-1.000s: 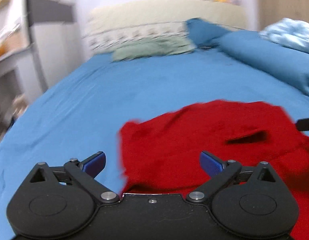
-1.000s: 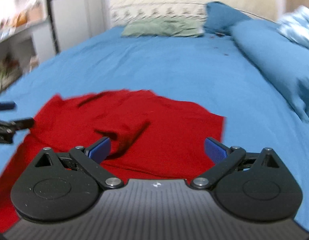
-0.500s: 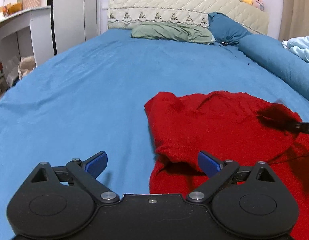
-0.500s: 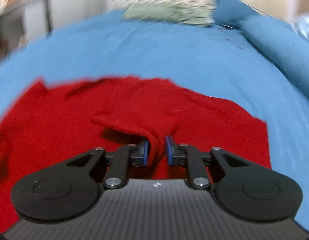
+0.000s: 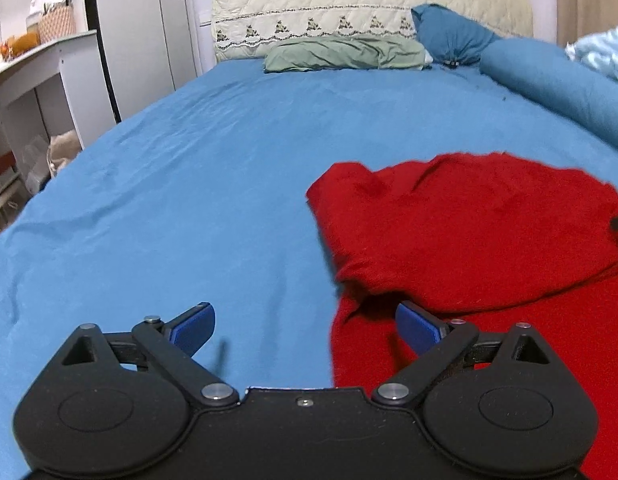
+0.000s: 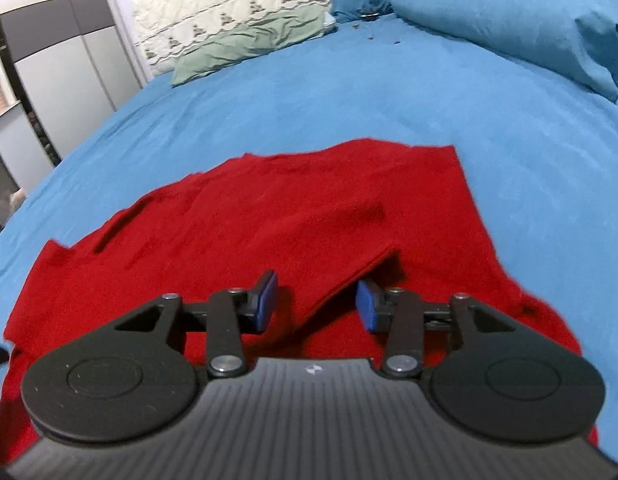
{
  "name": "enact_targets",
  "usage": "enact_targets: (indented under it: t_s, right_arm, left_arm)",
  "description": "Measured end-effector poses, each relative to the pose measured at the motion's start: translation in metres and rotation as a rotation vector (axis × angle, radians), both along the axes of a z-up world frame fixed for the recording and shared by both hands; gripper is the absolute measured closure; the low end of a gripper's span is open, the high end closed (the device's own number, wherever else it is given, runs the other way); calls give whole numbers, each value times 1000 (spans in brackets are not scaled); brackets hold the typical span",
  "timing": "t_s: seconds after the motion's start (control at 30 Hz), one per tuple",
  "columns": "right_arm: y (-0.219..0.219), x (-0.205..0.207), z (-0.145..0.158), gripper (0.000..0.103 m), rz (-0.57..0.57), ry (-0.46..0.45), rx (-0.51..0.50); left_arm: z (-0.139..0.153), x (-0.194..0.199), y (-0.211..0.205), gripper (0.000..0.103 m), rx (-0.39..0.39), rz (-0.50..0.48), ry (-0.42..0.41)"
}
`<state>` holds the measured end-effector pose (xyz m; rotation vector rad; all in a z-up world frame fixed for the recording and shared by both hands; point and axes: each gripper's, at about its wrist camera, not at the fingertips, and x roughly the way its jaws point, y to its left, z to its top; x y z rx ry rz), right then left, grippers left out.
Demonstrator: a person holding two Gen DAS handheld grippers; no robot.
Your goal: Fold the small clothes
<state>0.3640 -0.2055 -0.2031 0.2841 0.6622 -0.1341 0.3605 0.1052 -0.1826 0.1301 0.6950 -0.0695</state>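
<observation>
A red garment (image 5: 469, 232) lies on the blue bed sheet (image 5: 189, 184), with its far part folded back over its near part. My left gripper (image 5: 305, 326) is open and empty, low over the sheet at the garment's left edge. In the right wrist view the red garment (image 6: 269, 224) spreads under my right gripper (image 6: 315, 306). That gripper is open, with a folded edge of the cloth lying between its jaws but not pinched.
A green pillow (image 5: 345, 54) and a cream headboard (image 5: 349, 4) stand at the far end. A rolled blue duvet (image 6: 509, 20) lies along the right side. A white desk (image 5: 37, 68) and a wardrobe stand left of the bed.
My right gripper closed on a fold of the red cloth half a second ago and has now opened, leaving the cloth folded over. My left gripper stayed open and shifted slightly.
</observation>
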Motion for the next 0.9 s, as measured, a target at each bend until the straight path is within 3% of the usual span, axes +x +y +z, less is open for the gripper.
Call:
enact_targets:
  t_s: [0.03,0.1,0.2,0.37,0.5,0.67,0.8,0.83,0.87,0.9]
  right_arm:
    - [-4,2,0,52,-8,6,-2]
    - [-7,8,1,77,-10,30,-15]
    - [-8,12,6,81,-1,26,-41]
    - [-9,13,30,82,10,-53,-71]
    - [-16,8,47,83,-29,-115,-145]
    - [-32,1,20,83,-38,-43,-162]
    - [-40,-8,2,80,-41,-11,-129]
    - [-39,-10,0,78,-28,-2,-140]
    - [-38,-13,-1,69,-26,5,-160]
    - [-36,-16,1,49,-28,4,-188]
  left_arm:
    - [-2,1,0,6,6,-3,3]
    - [-6,5,-1,11,1,-16,6]
    - [-14,13,-6,18,11,-35,0]
    - [-20,25,-4,45,-40,22,-15]
    - [-21,24,19,45,-135,83,44]
    - [-19,15,16,45,-73,84,66]
    - [-9,5,13,46,-43,94,78]
    - [0,-1,11,41,-37,85,51]
    - [7,-3,7,30,-37,71,23]
    - [17,-7,3,25,-52,49,-18]
